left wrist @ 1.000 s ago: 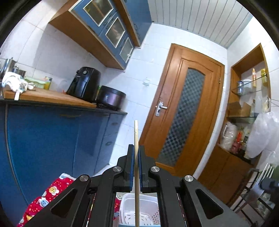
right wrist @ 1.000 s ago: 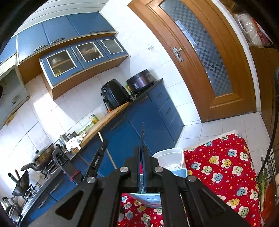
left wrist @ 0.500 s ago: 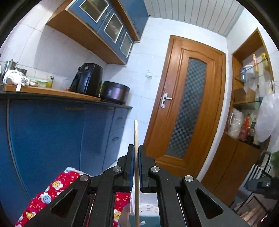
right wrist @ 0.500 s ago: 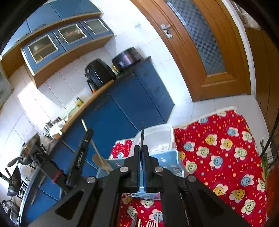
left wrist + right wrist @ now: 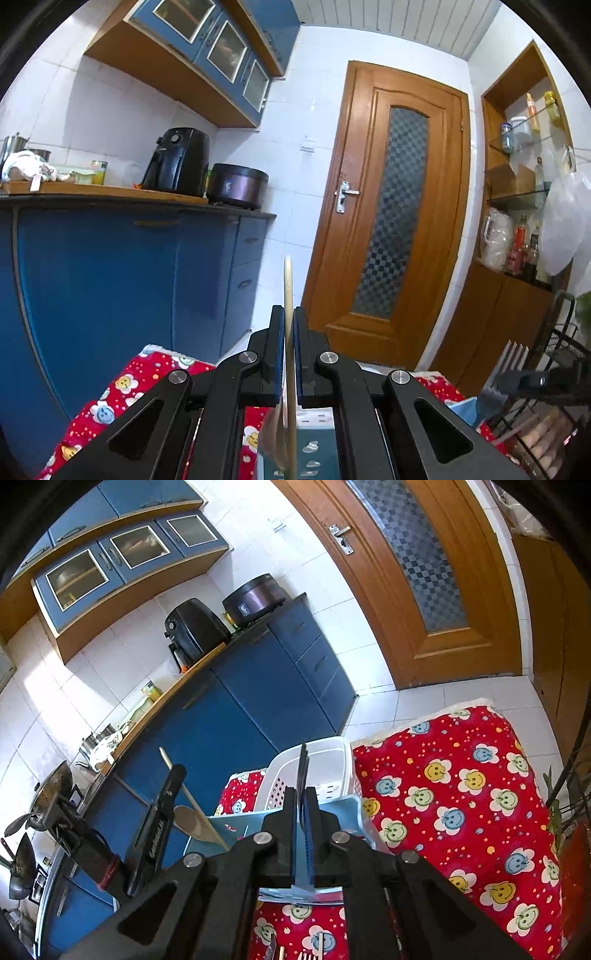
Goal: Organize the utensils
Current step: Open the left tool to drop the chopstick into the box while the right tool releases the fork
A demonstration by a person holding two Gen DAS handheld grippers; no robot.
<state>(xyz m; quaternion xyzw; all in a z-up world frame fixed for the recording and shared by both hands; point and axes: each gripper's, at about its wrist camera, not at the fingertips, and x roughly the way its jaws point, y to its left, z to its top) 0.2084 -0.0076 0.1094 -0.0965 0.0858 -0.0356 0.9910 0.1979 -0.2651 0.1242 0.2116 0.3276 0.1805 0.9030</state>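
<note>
Both grippers carry utensils toward the bins on the red flowered cloth [image 5: 461,797]. The left gripper [image 5: 289,325] has its jaws clenched on a wooden spoon [image 5: 288,284], bowl hanging over the blue bin [image 5: 347,812]. The right gripper [image 5: 303,805] has jaws clamped on a thin dark utensil [image 5: 303,760], which points toward the white basket [image 5: 332,749]. Judging by this, each piece must next be lowered into its compartment and then released.

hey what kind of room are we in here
Most likely a home kitchen. Blue base cabinets carry a wooden countertop with a black air fryer and a rice cooker, and woks sit on a stove further along.
</note>
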